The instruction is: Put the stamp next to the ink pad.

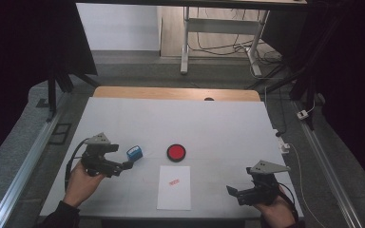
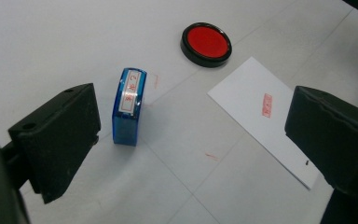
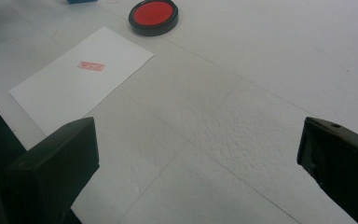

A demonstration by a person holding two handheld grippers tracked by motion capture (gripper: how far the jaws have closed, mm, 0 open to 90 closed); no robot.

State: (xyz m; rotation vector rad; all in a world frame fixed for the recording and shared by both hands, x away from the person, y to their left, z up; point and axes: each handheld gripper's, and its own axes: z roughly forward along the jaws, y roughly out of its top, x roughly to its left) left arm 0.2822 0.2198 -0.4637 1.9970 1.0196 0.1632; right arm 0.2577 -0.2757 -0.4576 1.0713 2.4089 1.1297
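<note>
A blue self-inking stamp [image 2: 129, 105] lies on the white table, its red-lettered label facing up. It rests just ahead of my left gripper [image 2: 191, 121], close to the left jaw and untouched by either pad. That gripper [image 1: 125, 164] is open, with the stamp [image 1: 134, 152] just beyond its tips. A round red ink pad [image 1: 176, 152] in a black case sits to the right of the stamp. In front of it lies a white sheet [image 1: 174, 187] bearing one red imprint. My right gripper [image 1: 234, 192] hovers open at the near right, with nothing between its jaws [image 3: 198, 144].
The white table cover [image 1: 218, 128] ends at a wooden strip [image 1: 176, 93] at the far edge. Beyond it are desk legs and loose cables [image 1: 218, 47] on the floor. Metal rails [image 1: 24, 166] run along both sides. Faint red ink smears [image 2: 211, 156] mark the cover.
</note>
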